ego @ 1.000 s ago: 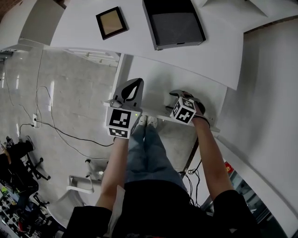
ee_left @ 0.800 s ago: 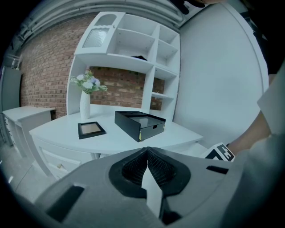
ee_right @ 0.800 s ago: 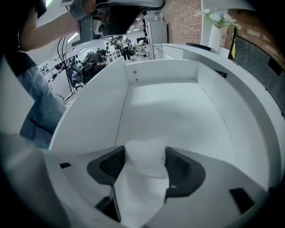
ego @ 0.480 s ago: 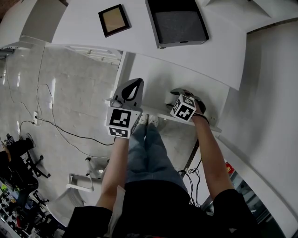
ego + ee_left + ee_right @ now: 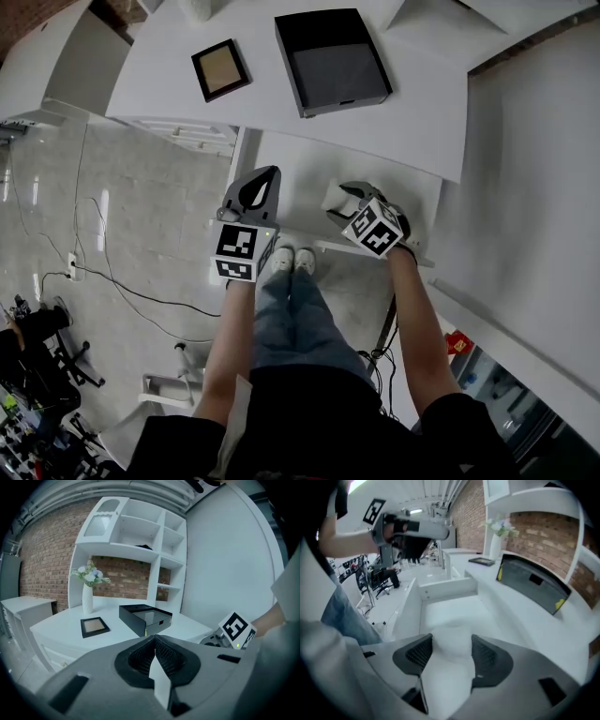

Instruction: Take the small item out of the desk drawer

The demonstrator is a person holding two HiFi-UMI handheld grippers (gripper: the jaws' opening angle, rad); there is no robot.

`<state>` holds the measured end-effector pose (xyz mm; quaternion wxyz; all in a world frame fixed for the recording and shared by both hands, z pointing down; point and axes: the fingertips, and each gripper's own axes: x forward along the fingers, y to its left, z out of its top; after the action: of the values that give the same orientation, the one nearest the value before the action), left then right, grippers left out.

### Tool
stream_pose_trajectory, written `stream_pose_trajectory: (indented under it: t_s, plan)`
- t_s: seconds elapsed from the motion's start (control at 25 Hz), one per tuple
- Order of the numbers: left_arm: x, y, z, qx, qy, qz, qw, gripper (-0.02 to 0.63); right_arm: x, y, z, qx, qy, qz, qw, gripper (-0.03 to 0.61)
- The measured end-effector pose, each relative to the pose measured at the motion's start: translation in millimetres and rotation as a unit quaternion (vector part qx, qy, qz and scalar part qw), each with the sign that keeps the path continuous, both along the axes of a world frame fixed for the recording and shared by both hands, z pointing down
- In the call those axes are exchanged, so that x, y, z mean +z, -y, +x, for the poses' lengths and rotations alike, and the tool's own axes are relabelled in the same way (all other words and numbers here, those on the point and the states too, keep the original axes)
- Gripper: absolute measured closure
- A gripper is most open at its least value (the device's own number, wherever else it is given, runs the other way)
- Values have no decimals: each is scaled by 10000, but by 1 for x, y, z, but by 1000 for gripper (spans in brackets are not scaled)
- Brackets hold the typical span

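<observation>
The desk drawer (image 5: 305, 178) stands pulled out under the white desk top (image 5: 281, 103). My right gripper (image 5: 339, 199) hangs over the drawer's right part, shut on a small white item (image 5: 332, 199). In the right gripper view the white item (image 5: 450, 639) fills the gap between the two dark pads (image 5: 417, 654), with the white drawer floor (image 5: 454, 609) beneath. My left gripper (image 5: 268, 175) is shut and holds nothing, hovering above the drawer's left edge; its jaws (image 5: 154, 644) meet in the left gripper view.
A dark picture frame (image 5: 220, 69) and an open black box (image 5: 333, 61) lie on the desk top. A white vase with flowers (image 5: 87, 597) and a shelf unit (image 5: 136, 541) stand behind. A white wall (image 5: 525, 187) is at right; cables (image 5: 103, 253) run over the floor.
The white item now shows between the right gripper's jaws, which have shifted slightly left over the drawer. The left gripper has barely moved. My head view has shifted a little.
</observation>
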<state>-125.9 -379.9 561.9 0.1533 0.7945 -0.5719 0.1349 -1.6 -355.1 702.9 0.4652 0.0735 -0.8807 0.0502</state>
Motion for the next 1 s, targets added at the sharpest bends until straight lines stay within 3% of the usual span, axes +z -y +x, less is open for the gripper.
stream_pose_trajectory:
  t_s: [0.12,0.24,0.4,0.56,0.8,0.88,1.0]
  plan:
    - [-24,9,3,48,32,211,9998,604,-55,23,4,845,738,269,9933,325]
    - [-53,18,7,104,49,466,9988,604,-115,45,17,1671,1489,646,9725,325]
    - [-97,27,16,215,87,859,9960,604,-197,66,43,2661,2471,1221,9237,325]
    - [-141,37,28,387,151,1324,9903,604,-265,76,76,3454,3267,1847,8601,325]
    - [-179,23,37,473,168,1634,9853,604,-312,55,127,4458,3822,2364,7741,324]
    - [-183,22,39,477,157,1694,9843,604,-313,53,143,4693,3827,2469,7565,325]
    - [-182,17,45,519,159,1697,9840,604,-309,47,154,4814,3738,2543,7509,324]
